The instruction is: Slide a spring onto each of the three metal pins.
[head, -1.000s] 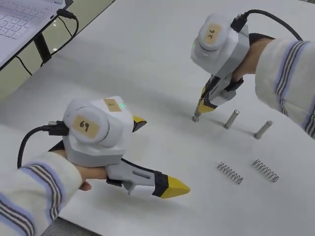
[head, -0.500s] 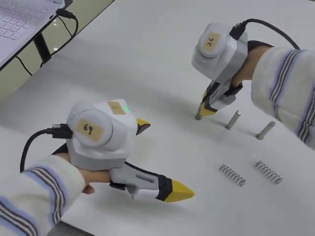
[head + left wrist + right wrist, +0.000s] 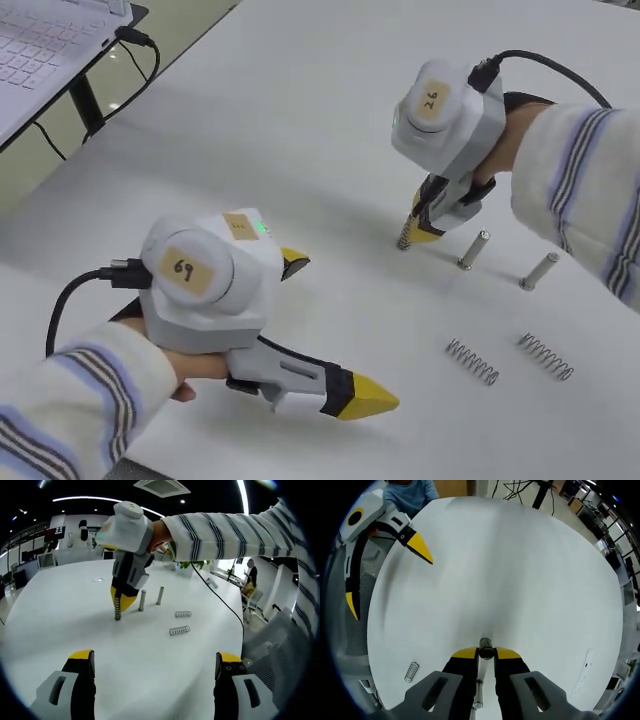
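Pinching upright spring (image 3: 405, 237), right gripper (image 3: 486, 653) nearly closed; left gripper (image 3: 155, 656) wide apart.

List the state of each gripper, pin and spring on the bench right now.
left hand-held gripper, open, holding nothing.
right hand-held gripper, shut on the first spring.
first spring, upright, lower end at the table.
second pin, upright, bare.
third pin, upright, bare.
one loose spring, lying flat.
other loose spring, lying flat.

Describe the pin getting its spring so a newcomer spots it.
On the white table, three metal pins stand upright in a row. Take the end pin at the tips of the right gripper: it alone wears a spring; its two neighbours are bare.
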The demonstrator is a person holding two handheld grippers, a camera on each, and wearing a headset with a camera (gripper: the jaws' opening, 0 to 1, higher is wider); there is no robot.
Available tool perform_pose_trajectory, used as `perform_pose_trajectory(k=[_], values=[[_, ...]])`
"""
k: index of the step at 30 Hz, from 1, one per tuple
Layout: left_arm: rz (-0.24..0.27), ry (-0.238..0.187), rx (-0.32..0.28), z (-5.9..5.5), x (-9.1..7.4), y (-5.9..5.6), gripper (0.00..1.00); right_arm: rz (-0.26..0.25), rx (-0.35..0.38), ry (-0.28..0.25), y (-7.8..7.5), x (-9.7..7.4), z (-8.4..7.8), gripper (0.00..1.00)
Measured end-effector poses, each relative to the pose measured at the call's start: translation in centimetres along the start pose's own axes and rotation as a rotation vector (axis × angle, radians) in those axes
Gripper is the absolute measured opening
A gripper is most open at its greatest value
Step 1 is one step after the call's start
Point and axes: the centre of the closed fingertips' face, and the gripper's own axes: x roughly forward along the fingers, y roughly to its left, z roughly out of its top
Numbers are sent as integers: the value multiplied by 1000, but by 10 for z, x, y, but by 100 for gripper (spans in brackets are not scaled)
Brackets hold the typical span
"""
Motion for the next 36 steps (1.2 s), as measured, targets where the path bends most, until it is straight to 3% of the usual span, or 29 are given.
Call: perform_pose_trajectory(k=[4,14,23,29,34,36], values=[[-3,1,4,0,0,-1,98,-3,-5,3,0,-1,-3,15],[-19,18,9,-1,2,-6,98,-15,-3,-59,2,-16,3,25],[-30,23,7,-1,1,-8,98,-19,27,-150,23,-51,-1,29],[-38,34,10,-4,-3,-10,98,-20,51,-198,45,-70,-13,33],[-44,40,2,-7,-4,-11,98,-37,67,-198,54,-78,-28,43],[-42,41,2,-7,-4,-10,98,-50,81,-230,56,-82,-30,46]])
